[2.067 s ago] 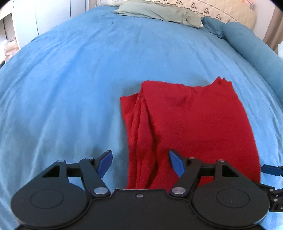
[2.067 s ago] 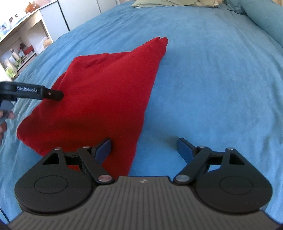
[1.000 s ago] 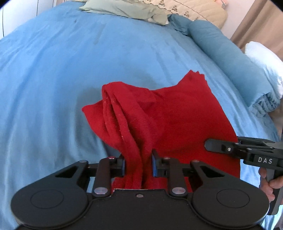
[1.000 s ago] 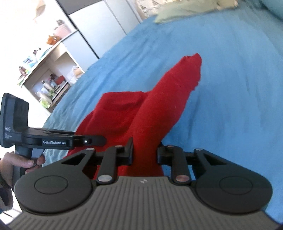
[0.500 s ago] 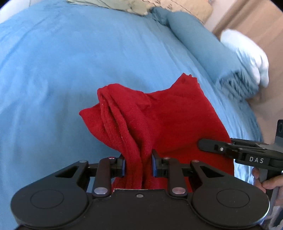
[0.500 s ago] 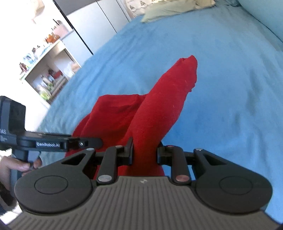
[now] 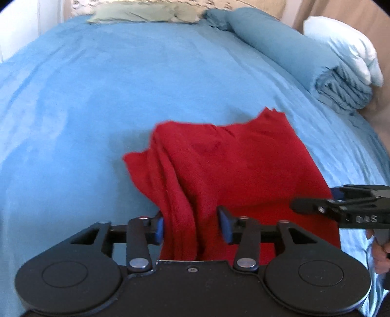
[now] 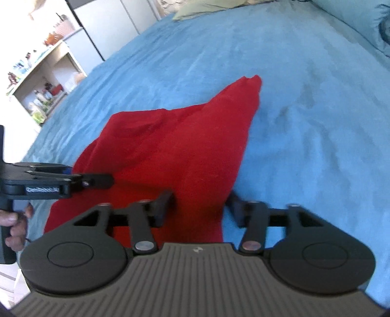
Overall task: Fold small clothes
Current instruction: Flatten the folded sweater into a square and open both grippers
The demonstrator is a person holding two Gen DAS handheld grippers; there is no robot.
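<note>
On the far left of the right wrist view a cluttered shelf unit point(image 8: 46, 92) stands against the wall, and a hand point(image 8: 17, 226) grips the handle of the left gripper point(image 8: 97, 181), which reaches in from that edge over the near left part of the red garment point(image 8: 175, 156). The garment lies on the blue bedsheet point(image 8: 304, 122), partly folded, its far corner tapering to a point toward the head of the bed. In the left wrist view the left gripper point(image 7: 191, 228) has its jaws apart: a bunched ridge of the red garment point(image 7: 219, 170) runs down between them, the left blue pad point(image 7: 159, 228) touching the cloth while the right pad point(image 7: 224, 228) stands just clear of it, so nothing is pinched. Moving right, the cloth spreads flatter across the blue bedsheet point(image 7: 85, 97). The right gripper point(image 8: 201, 204) likewise stands open, the garment's near right edge lying between its fingers; the left finger point(image 8: 165, 202) is against the fabric, the right finger point(image 8: 234, 204) sits over bare sheet beside the cloth's edge. In the left wrist view the same right gripper point(image 7: 314, 206) comes in from the right at the garment's edge. Farther right, a rolled blue duvet point(image 7: 292, 53) lies along the bed's side with a white pillow point(image 7: 346, 46) beyond it; a green pillow point(image 7: 141, 13) rests at the head
</note>
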